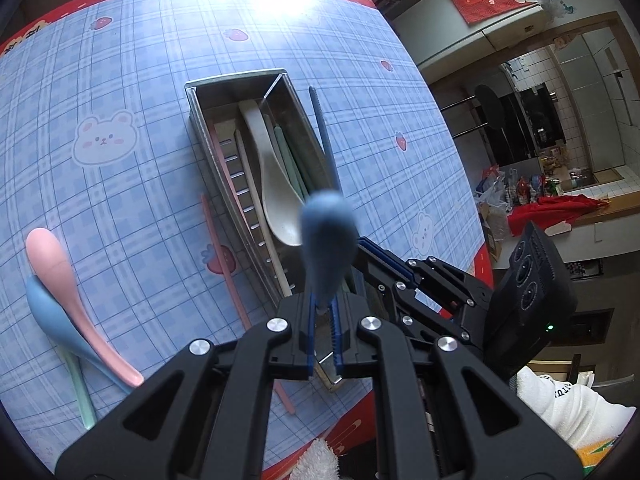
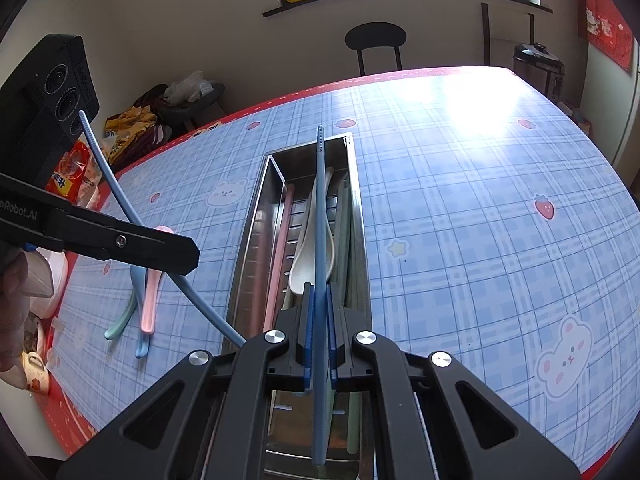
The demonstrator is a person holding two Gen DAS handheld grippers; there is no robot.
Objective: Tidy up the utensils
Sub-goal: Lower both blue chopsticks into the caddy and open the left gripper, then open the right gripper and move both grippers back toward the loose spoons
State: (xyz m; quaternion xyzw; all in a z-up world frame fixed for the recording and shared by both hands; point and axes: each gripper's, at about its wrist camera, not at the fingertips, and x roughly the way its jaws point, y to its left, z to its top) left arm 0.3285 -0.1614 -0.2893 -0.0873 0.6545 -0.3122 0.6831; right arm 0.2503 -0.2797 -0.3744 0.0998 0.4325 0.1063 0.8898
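Note:
My left gripper [image 1: 324, 320] is shut on a light blue chopstick [image 1: 328, 240]. Its near end is a blur close to the lens. In the right wrist view this chopstick [image 2: 120, 200] slants across the left gripper's finger [image 2: 176, 250], left of the tray. My right gripper [image 2: 318, 320] is shut on a second blue chopstick [image 2: 320, 208], held lengthwise over the metal tray [image 2: 256, 216]. In the tray [image 1: 192, 96] lie a white spoon [image 1: 276, 196], a pink chopstick and green chopsticks. Pink [image 1: 60, 276], blue [image 1: 48, 312] and green spoons and a pink chopstick [image 1: 228, 280] lie on the tablecloth.
The table's red edge [image 2: 80, 400] runs close at the near left, with a mug [image 2: 36, 372] and snack bags [image 2: 68, 176] beyond it. A black chair [image 2: 376, 40] and a cooker [image 2: 538, 68] stand behind the table. A hand [image 2: 12, 300] shows at the left.

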